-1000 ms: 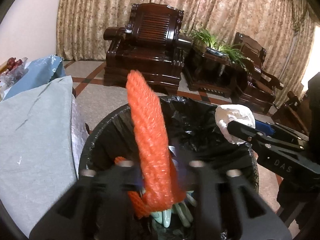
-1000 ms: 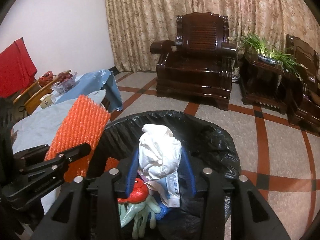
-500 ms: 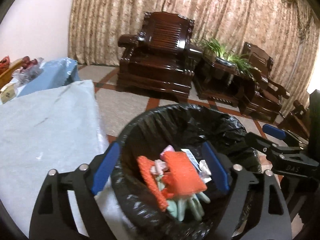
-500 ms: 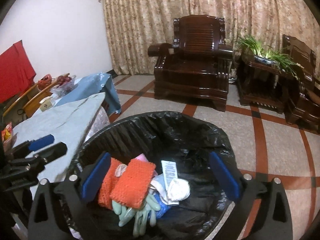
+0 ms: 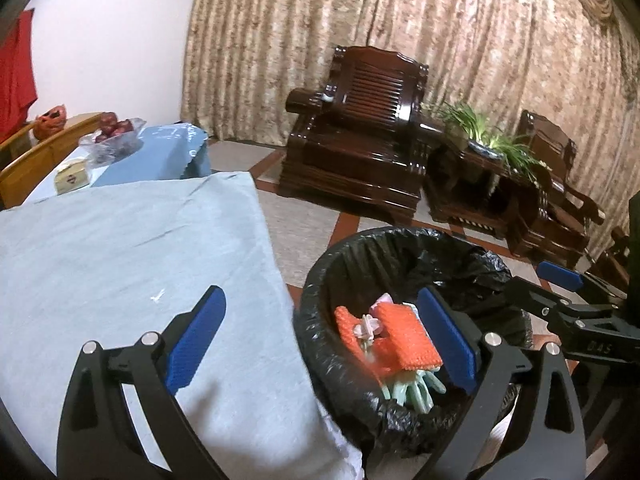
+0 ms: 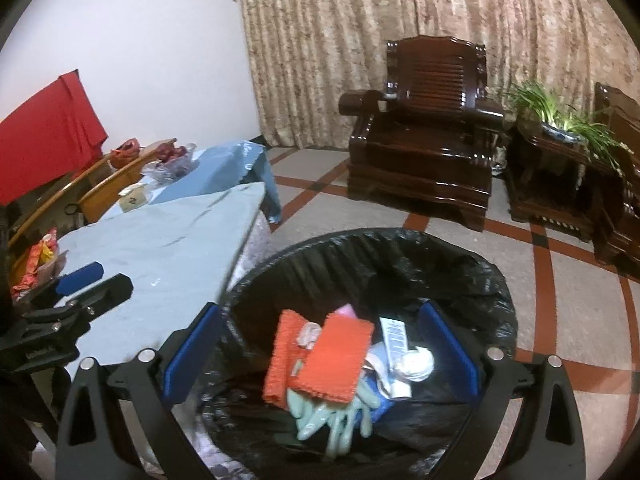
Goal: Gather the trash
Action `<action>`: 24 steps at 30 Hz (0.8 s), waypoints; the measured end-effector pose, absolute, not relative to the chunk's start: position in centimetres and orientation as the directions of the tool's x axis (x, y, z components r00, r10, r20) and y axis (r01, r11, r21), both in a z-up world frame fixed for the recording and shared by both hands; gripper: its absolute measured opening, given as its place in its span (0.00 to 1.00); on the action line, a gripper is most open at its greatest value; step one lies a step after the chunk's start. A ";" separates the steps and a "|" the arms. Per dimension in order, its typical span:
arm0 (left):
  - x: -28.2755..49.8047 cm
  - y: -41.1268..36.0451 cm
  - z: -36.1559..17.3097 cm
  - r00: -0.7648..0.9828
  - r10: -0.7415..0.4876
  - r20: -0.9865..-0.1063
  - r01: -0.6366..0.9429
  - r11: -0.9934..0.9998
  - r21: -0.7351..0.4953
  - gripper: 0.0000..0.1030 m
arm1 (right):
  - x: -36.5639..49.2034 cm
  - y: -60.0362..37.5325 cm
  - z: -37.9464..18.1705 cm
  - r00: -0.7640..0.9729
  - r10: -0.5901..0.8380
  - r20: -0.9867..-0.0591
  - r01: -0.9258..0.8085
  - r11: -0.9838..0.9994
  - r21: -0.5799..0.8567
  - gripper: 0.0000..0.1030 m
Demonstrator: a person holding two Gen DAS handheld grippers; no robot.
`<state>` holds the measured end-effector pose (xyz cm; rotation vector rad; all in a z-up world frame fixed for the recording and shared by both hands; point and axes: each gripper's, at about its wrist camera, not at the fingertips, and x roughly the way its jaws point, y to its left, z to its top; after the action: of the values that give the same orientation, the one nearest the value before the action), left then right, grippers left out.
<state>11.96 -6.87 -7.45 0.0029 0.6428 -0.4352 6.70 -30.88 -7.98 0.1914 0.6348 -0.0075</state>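
Trash [image 6: 334,364] lies in the bin [image 6: 460,256] at the table's [image 5: 120,248] corner; my left tongs [image 5: 320,344] are opening, empty, my right tongs [image 6: 320,354] gape empty; armchair [image 6: 424,152] beyond.

Lining the bin [image 6: 460,264]: crinkled glossy black plastic. Gleaming: polished dark wood armchair [image 5: 360,152]. Lying matt: pale blue cloth [image 5: 120,260].
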 end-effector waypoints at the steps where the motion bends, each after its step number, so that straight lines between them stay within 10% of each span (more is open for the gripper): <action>1: 11.7 -6.6 -7.3 0.716 -0.387 -0.581 0.389 0.912 -0.128 0.91 | 6.6 -30.6 -7.7 0.808 0.055 -0.587 0.060 0.983 0.175 0.94; 24: 6.6 -4.4 -1.4 0.791 -0.354 -0.499 0.360 0.929 -0.089 0.91 | 3.0 -27.2 -1.1 0.861 0.092 -0.501 -0.025 0.990 0.139 0.94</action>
<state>6.63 -4.38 -1.45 0.0106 0.5352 -0.3842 2.95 -27.22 -1.10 0.1300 0.5313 0.0613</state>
